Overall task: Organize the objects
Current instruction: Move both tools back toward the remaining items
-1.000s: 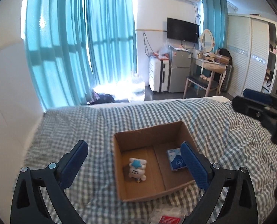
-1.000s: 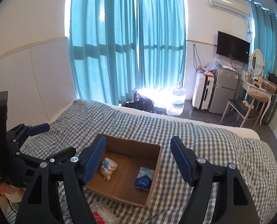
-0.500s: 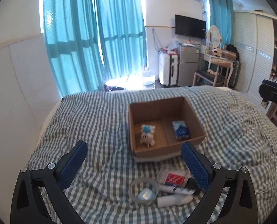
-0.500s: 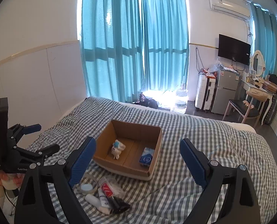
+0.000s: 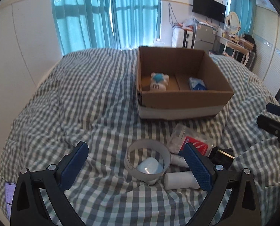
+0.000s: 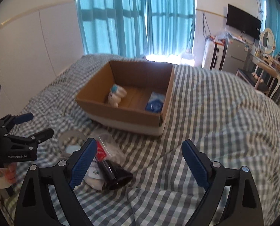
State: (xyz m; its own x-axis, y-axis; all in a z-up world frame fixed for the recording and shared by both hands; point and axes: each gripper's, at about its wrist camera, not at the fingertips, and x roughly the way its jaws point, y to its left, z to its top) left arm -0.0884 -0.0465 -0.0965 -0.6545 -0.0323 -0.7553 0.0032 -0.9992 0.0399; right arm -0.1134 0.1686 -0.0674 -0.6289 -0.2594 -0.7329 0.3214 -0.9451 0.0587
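I see a grey-and-white checked bedcover (image 5: 94, 98), brown cardboard box (image 5: 185, 99) with a white lower band, teal curtains (image 6: 136, 18), blue gripper pads (image 6: 84, 162), red packet (image 5: 195, 146).

Teal curtains (image 5: 106, 15) cover the window, a TV (image 5: 208, 9) hangs on the wall, and a phone (image 5: 9, 192) sits near the bed's left edge.
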